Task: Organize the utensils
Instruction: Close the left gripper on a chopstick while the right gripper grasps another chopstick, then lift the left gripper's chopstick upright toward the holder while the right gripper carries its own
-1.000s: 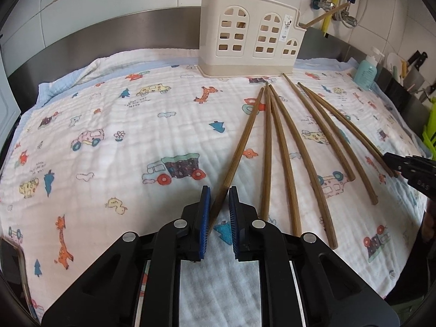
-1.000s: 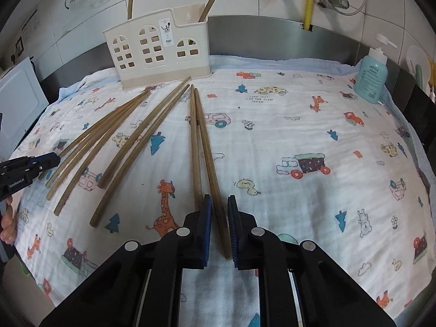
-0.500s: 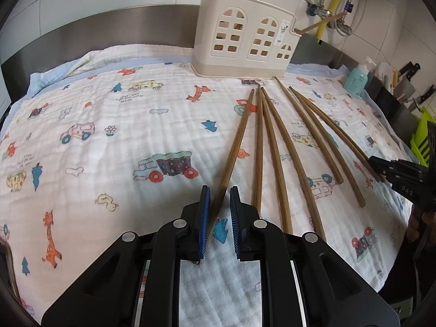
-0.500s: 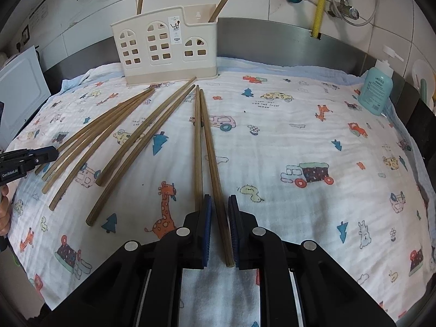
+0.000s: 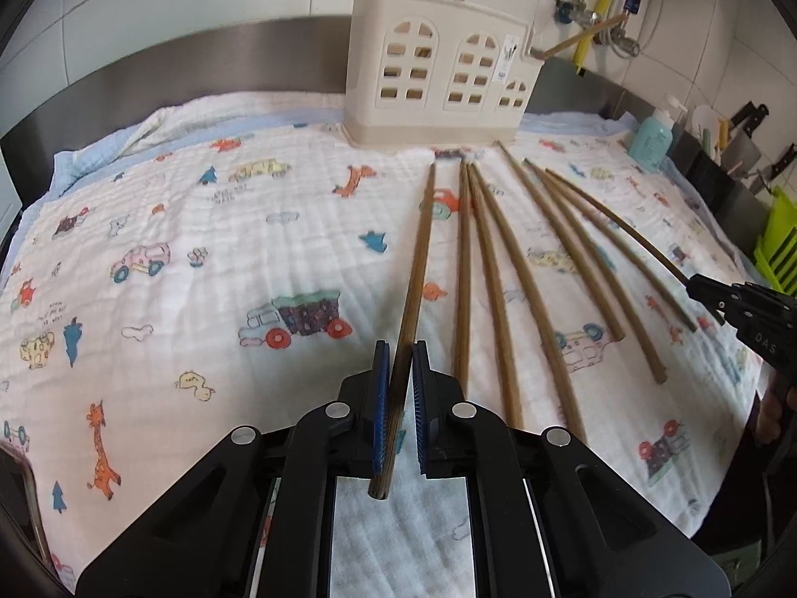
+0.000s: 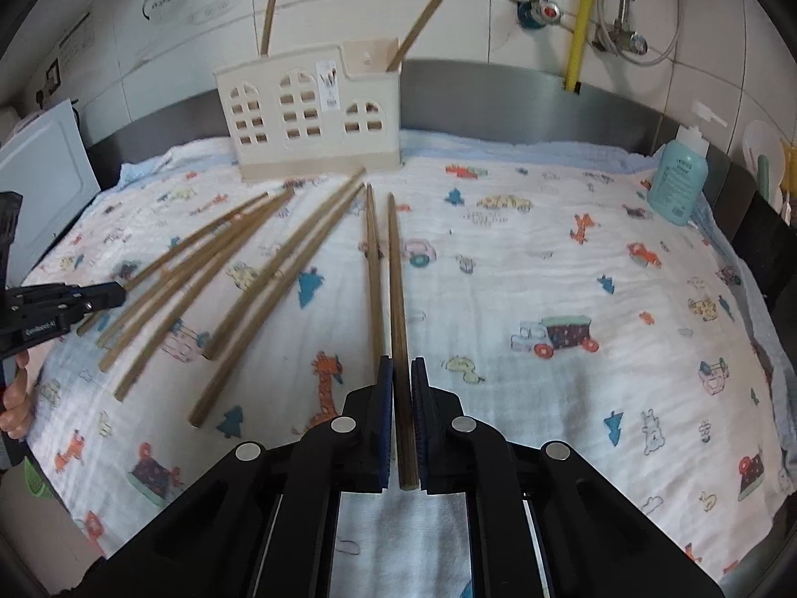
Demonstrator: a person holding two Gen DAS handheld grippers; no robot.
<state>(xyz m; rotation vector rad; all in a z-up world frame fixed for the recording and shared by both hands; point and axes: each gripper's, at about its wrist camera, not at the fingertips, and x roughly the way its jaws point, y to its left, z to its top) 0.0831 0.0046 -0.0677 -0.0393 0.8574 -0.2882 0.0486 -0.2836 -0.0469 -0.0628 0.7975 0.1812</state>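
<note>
A: Near field, left wrist view. Left claw (image 5: 397, 388) is nearly pressed together around the butt end of one chopstick (image 5: 417, 269). The stick end shows between the blue pads; I judge it pinched, though a sliver of gap shows on the 3 o'clock pad.

B: Right wrist view, same pattern. Right claw (image 6: 401, 398) has a narrow stance around the rightmost stick (image 6: 396, 289), which runs toward 12 o'clock. Contact looks light. Grip sits at the very end, so the long shaft acts as a lever.

A: Risk one: on lifting, the far tip droops or the stick swivels between the pads and falls back on the printed cloth (image 5: 199, 229).

B: Risk two, mid field: the loose sticks (image 6: 259, 274) lie fanned at 10 to 11 o'clock of the right claw, one neighbour (image 6: 373, 269) just beside the held one. A sideways sweep could drag or scatter them.

A: The cloth is soft and wrinkled on the surface; a low pad could snag it.

B: Far field, 12 o'clock: the cream holder (image 6: 309, 119) already has two sticks leaning in it. Risk three: a tilted tip hits a window cutout or the rim rather than the open top, and could shove the light holder back.
</note>
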